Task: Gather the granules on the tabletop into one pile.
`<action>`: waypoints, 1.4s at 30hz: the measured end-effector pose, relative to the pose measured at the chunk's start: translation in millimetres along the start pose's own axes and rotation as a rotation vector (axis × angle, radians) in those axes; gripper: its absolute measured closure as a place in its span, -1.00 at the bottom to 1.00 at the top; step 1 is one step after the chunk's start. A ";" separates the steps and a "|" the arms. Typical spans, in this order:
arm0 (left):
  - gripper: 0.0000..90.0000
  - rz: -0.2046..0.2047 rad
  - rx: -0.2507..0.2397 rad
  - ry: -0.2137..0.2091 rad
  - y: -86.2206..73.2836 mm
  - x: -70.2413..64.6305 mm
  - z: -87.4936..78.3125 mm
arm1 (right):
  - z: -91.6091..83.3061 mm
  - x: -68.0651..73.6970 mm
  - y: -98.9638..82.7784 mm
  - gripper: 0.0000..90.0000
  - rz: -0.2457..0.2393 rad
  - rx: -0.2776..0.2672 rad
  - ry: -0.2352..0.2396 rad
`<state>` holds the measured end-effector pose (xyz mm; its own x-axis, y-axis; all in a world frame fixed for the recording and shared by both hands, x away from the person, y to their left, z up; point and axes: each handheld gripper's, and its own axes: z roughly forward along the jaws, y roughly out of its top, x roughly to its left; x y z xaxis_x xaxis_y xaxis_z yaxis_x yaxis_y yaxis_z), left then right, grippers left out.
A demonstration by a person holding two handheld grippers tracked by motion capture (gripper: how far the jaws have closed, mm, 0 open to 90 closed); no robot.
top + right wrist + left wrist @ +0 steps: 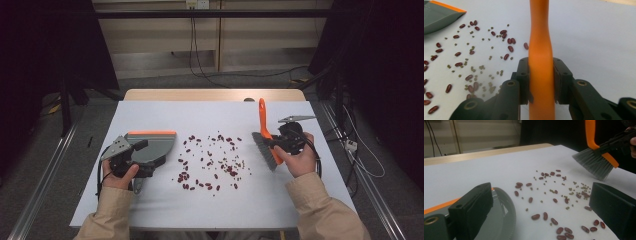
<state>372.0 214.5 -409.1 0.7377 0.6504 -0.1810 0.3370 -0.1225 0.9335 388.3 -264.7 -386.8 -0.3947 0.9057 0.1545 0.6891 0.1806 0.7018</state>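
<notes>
Dim walls and dark curtains close round a pale counter [150, 200] that fills the middle of the high view, with a strip of bare wood along its far edge and cables trailing on the floor behind. Across the centre of the frame lies a loose scatter of red beans [212, 162], mixed with smaller greenish seeds [584, 187] that show up in the left gripper view. At the left of the frame, the person's left hand [120, 175] holds the left gripper [145, 159] over a grey dustpan [152, 147] with an orange front edge; the pan lies flat on the counter, just left of the beans. In the left gripper view the two black jaws stand wide apart, one low at the left over the pan's curved rim, the other at the right edge, and I cannot see them pressing on anything. At the right of the frame, the right hand [300, 157] holds the right gripper [272, 142], whose jaws are clamped on the orange handle of a brush [263, 125]. The handle points away toward the top of the frame, and the grey bristles [264, 150] hang down toward the counter, just right of the scattered beans.
</notes>
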 end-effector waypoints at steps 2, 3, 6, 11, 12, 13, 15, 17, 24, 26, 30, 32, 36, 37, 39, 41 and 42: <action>-0.89 0.001 0.001 0.000 0.0 0.0 0.7 | 5.4 0.8 1.1 0.59 -0.010 0.003 -0.016; -0.89 -0.002 0.000 -0.002 -0.1 -0.1 1.4 | 8.1 0.7 1.4 0.59 -0.011 -0.001 -0.020; -0.89 0.000 0.004 -0.004 -0.3 0.2 2.7 | 15.1 1.0 2.6 0.58 -0.008 -0.002 -0.043; -0.89 -0.003 -0.005 -0.003 0.0 0.7 2.4 | 28.7 3.3 5.6 0.58 -0.007 -0.001 -0.046; -0.89 -0.001 -0.004 -0.002 0.0 0.8 2.4 | 31.9 4.1 5.9 0.58 -0.019 0.001 -0.052; -0.89 -0.004 -0.004 -0.001 -0.2 0.7 2.5 | 34.5 5.4 5.9 0.57 -0.027 0.009 -0.061; -0.89 0.000 0.003 -0.003 -0.6 0.7 2.4 | 39.0 7.6 6.0 0.57 -0.037 0.016 -0.058; -0.89 0.005 0.007 -0.004 -1.0 0.9 2.2 | 41.3 9.6 6.0 0.57 -0.050 0.013 -0.064; -0.88 0.000 0.007 -0.007 -0.8 -1.3 4.5 | 41.1 11.8 6.0 0.51 -0.059 0.012 -0.062; -0.88 -0.003 0.001 -0.006 -0.6 -1.3 4.6 | 37.4 11.2 5.2 0.40 -0.057 -0.003 -0.054; -0.89 -0.003 0.008 -0.005 -1.2 -1.1 4.6 | 29.5 9.4 4.7 0.29 -0.046 -0.008 -0.033; -0.88 0.002 0.008 -0.003 -1.0 -1.2 4.3 | 26.5 9.3 2.7 0.26 -0.052 0.004 -0.041; -0.88 0.000 0.008 -0.003 -1.1 -1.4 4.3 | 21.8 14.3 -1.2 0.32 -0.084 0.020 -0.054; -0.88 0.002 0.010 -0.002 -1.1 -1.4 4.3 | 21.6 15.7 -1.9 0.35 -0.099 0.023 -0.062; -0.88 0.001 0.012 -0.002 -1.2 -1.7 4.5 | 23.2 16.4 -4.0 0.41 -0.119 0.024 -0.076; -0.88 -0.001 0.011 -0.001 -1.2 -1.9 4.5 | 25.8 15.3 -4.8 0.46 -0.119 0.023 -0.088; -0.89 0.001 0.012 -0.001 -1.1 -1.9 4.3 | 27.2 14.7 -4.9 0.47 -0.126 0.023 -0.099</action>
<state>372.7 210.1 -411.1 0.7384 0.6497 -0.1807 0.3434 -0.1316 0.9299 395.7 -241.9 -406.9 -0.4184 0.9083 -0.0039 0.6522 0.3034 0.6947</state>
